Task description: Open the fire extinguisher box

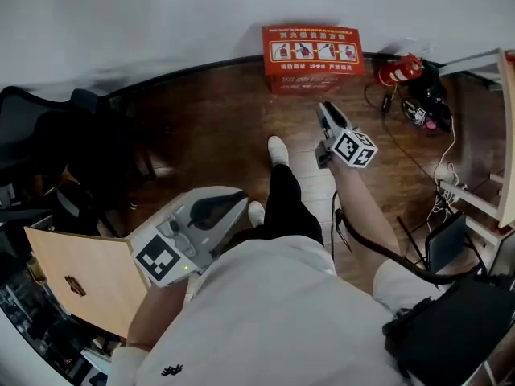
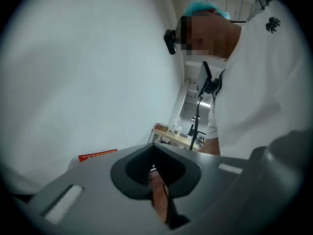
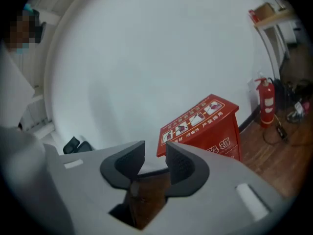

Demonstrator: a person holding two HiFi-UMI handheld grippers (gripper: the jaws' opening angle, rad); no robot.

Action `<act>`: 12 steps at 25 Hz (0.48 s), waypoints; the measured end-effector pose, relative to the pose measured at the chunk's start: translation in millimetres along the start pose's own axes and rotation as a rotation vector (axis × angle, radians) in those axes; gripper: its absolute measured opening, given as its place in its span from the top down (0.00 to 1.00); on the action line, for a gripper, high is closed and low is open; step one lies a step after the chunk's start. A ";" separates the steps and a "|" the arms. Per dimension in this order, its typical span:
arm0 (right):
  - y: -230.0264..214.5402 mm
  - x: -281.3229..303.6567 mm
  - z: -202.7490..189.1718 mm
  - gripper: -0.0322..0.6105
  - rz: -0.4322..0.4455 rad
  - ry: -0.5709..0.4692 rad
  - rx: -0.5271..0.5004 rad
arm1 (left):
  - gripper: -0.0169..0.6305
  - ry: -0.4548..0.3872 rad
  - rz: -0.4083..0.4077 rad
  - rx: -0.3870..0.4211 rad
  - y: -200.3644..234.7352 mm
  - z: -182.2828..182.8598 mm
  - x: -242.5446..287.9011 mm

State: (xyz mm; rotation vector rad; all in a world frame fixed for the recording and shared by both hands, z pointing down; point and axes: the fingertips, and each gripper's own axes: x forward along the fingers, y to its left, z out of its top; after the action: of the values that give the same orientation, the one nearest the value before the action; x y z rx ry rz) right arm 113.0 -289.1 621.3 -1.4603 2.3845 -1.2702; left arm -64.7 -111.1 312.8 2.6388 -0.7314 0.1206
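The red fire extinguisher box (image 1: 314, 55) stands on the wood floor against the white wall, its lid down; it also shows in the right gripper view as the box (image 3: 205, 124). My right gripper (image 1: 324, 109) is held out above the floor, pointing at the box and well short of it. Its jaws (image 3: 155, 153) stand open with a narrow gap and nothing between them. My left gripper (image 1: 240, 202) hangs low near my body, far from the box. In its own view the left gripper (image 2: 155, 148) is shut on nothing, and a red edge of the box (image 2: 98, 155) shows behind it.
A red fire extinguisher (image 1: 400, 69) lies right of the box beside tangled cables and devices (image 1: 426, 107). A black chair (image 1: 48, 135) and a wooden board (image 1: 80, 272) are at the left. A white shelf frame (image 1: 475, 199) and a black bag (image 1: 451, 328) are at the right.
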 end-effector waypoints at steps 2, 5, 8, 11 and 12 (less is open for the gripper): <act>-21.2 29.6 6.3 0.72 -0.004 -0.015 0.094 | 0.97 0.006 -0.016 -0.009 18.1 12.7 25.3; -41.1 60.8 6.3 0.69 -0.017 -0.026 0.248 | 0.97 0.036 -0.015 -0.046 39.1 33.3 46.3; -70.7 78.0 2.4 0.68 -0.081 -0.051 0.395 | 0.97 0.067 -0.007 -0.093 57.6 43.7 60.5; -107.3 85.9 -3.4 0.67 -0.124 -0.102 0.497 | 0.97 0.074 -0.001 -0.132 66.7 29.7 71.7; -119.8 86.4 -8.5 0.67 -0.132 -0.118 0.521 | 0.97 0.070 0.000 -0.142 66.1 18.9 73.7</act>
State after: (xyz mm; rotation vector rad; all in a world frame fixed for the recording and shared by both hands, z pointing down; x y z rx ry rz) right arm 146.8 -375.0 737.0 -1.4827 1.7215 -1.6214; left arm -35.5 -205.6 332.4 2.4869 -0.6901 0.1544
